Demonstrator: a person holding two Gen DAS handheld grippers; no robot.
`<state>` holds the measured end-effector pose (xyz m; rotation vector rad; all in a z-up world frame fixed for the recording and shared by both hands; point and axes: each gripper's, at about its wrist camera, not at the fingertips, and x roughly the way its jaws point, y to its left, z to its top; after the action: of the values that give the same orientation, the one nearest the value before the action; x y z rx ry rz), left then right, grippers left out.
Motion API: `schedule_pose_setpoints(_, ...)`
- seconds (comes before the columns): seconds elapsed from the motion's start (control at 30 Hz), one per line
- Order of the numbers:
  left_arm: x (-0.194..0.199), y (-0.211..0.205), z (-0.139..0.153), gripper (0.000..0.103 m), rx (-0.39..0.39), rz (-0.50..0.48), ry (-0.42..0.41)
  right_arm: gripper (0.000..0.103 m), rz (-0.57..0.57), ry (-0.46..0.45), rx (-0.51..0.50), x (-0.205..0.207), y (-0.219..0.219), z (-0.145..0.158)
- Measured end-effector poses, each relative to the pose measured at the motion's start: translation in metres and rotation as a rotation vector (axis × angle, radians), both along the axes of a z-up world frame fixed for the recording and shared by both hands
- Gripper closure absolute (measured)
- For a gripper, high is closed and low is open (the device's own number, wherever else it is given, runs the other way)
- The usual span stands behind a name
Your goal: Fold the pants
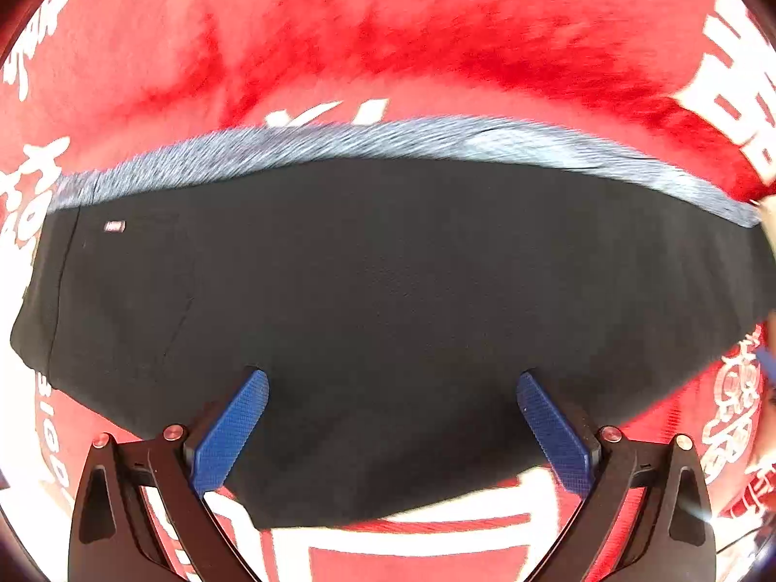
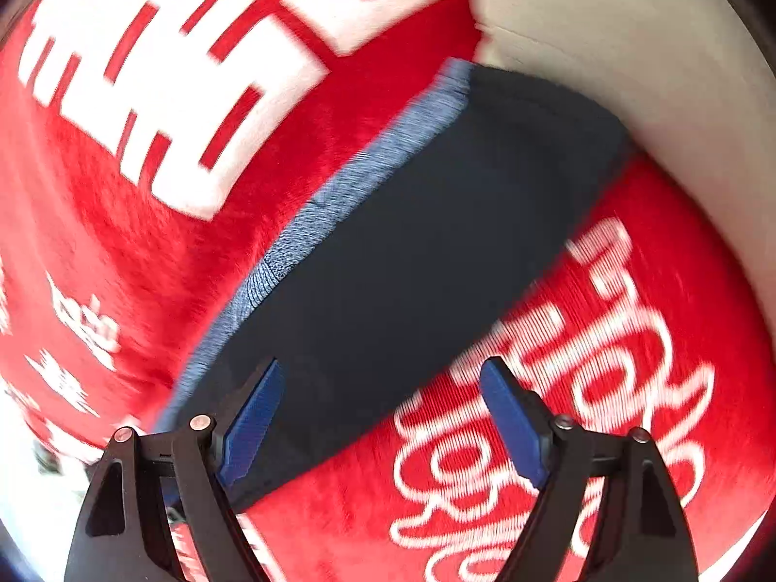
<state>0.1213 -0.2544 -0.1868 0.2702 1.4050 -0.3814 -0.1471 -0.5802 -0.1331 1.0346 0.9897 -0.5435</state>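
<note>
Folded dark pants on red blanket; left gripper and right gripper both spread wide, holding nothing.

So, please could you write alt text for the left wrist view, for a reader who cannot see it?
Dark folded pants with a blue-grey strip along the far edge lie on a red blanket with white print. The open left gripper is over their near edge, holding nothing.
</note>
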Motion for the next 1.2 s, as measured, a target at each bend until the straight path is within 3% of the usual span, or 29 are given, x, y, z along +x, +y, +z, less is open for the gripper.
schedule_pose_setpoints(0.1,-0.010,-0.027,0.010,0.000,-0.011,-0.054,-0.020,0.018,-0.114,-0.057,0.100,-0.028,-0.002,-0.013)
schedule_pose_setpoints(0.23,-0.018,-0.069,0.013,0.000,-0.035,-0.096,-0.041,0.020,-0.231,-0.117,0.158,-0.045,-0.013,-0.025)
schedule_pose_setpoints(0.3,-0.018,-0.089,0.011,0.000,-0.043,-0.098,-0.049,0.021,-0.236,-0.111,0.146,-0.047,-0.016,-0.020)
schedule_pose_setpoints(0.4,-0.018,-0.111,0.001,0.000,-0.034,-0.091,-0.048,0.026,-0.138,-0.092,0.040,-0.026,-0.017,-0.002)
schedule_pose_setpoints(0.5,-0.021,-0.120,-0.016,0.000,0.010,-0.091,-0.020,0.041,-0.044,-0.049,-0.057,0.004,-0.025,0.012)
schedule_pose_setpoints(0.53,-0.023,-0.120,-0.020,0.000,0.017,-0.085,-0.016,0.052,-0.024,-0.030,-0.078,0.010,-0.031,0.012)
schedule_pose_setpoints(0.57,-0.023,-0.118,-0.022,0.000,0.003,-0.067,-0.019,0.063,-0.007,-0.016,-0.096,0.019,-0.038,0.011)
schedule_pose_setpoints(0.63,-0.023,-0.115,-0.023,0.000,-0.011,-0.055,-0.023,0.072,0.023,0.030,-0.141,0.041,-0.054,0.006)
schedule_pose_setpoints(0.8,-0.025,-0.118,-0.026,0.000,-0.003,-0.063,-0.052,0.073,0.098,0.153,-0.259,0.090,-0.099,-0.014)
schedule_pose_setpoints(0.83,-0.025,-0.118,-0.026,0.000,-0.004,-0.062,-0.054,0.079,0.090,0.203,-0.280,0.093,-0.110,-0.020)
schedule_pose_setpoints(0.87,-0.029,-0.120,-0.026,0.000,-0.005,-0.061,-0.055,0.096,0.070,0.234,-0.299,0.091,-0.120,-0.023)
schedule_pose_setpoints(0.9,-0.028,-0.121,-0.027,0.000,-0.007,-0.059,-0.055,0.103,0.043,0.237,-0.308,0.087,-0.130,-0.023)
schedule_pose_setpoints(1.0,-0.036,-0.114,-0.027,0.000,-0.010,-0.060,-0.059,0.095,0.027,0.204,-0.280,0.076,-0.135,-0.014)
schedule_pose_setpoints(1.03,-0.036,-0.114,-0.027,0.000,-0.010,-0.061,-0.059,0.085,0.036,0.174,-0.266,0.071,-0.130,-0.007)
schedule_pose_setpoints(1.07,-0.034,-0.115,-0.029,0.000,-0.010,-0.063,-0.059,0.064,0.040,0.139,-0.247,0.064,-0.125,-0.002)
schedule_pose_setpoints(1.13,-0.033,-0.115,-0.030,0.000,-0.012,-0.069,-0.061,0.034,0.025,0.067,-0.185,0.041,-0.112,0.007)
schedule_pose_setpoints(1.2,-0.032,-0.116,-0.031,0.000,-0.013,-0.077,-0.066,0.033,-0.030,0.006,-0.112,0.009,-0.095,0.010)
